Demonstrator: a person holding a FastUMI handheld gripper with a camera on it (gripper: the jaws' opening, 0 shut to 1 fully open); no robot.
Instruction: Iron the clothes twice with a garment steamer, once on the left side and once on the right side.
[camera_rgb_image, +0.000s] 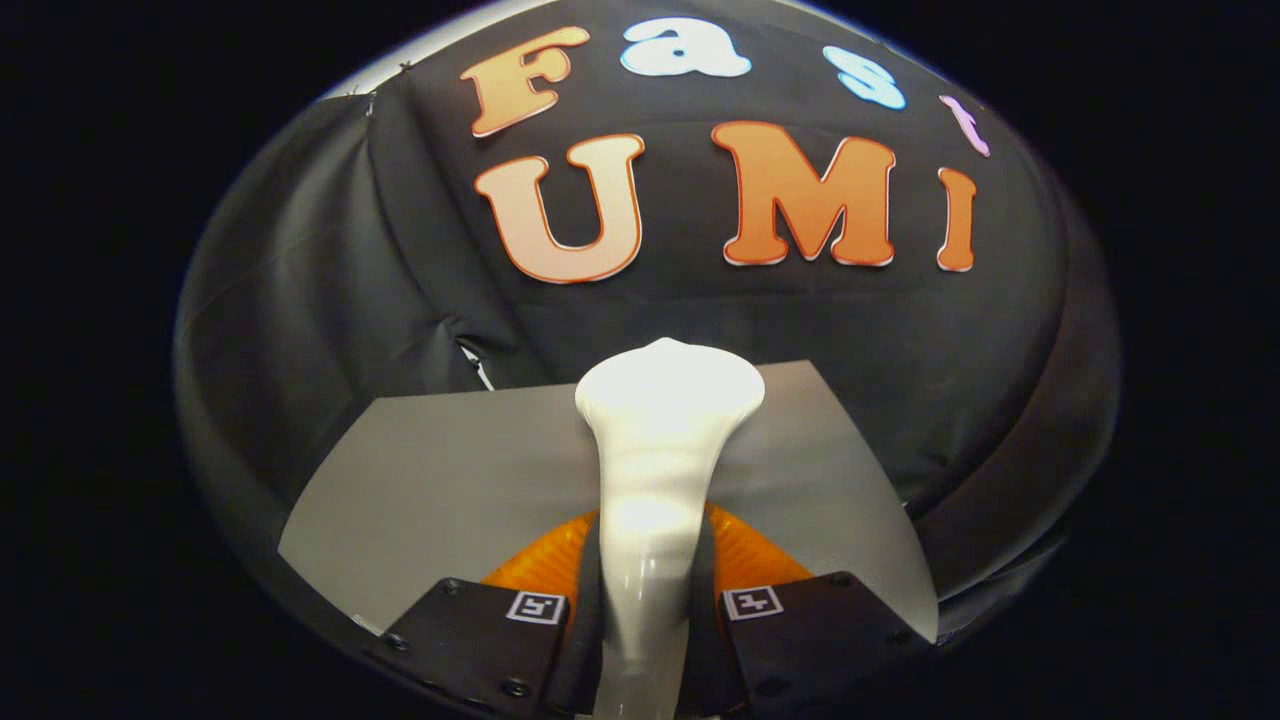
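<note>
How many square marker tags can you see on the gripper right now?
2. One marker tag sits on the finger left of the white steamer, the other tag on the finger right of it. The gripper is shut on the steamer. Others may be hidden.

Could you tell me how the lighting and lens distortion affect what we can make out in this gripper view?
In the gripper view, the white garment steamer, clamped in the gripper, is overexposed, so its head loses surface detail; the fisheye bends the grey table edges and the black cloth wall into curves; the wall's folds fall into deep shadow.
</note>
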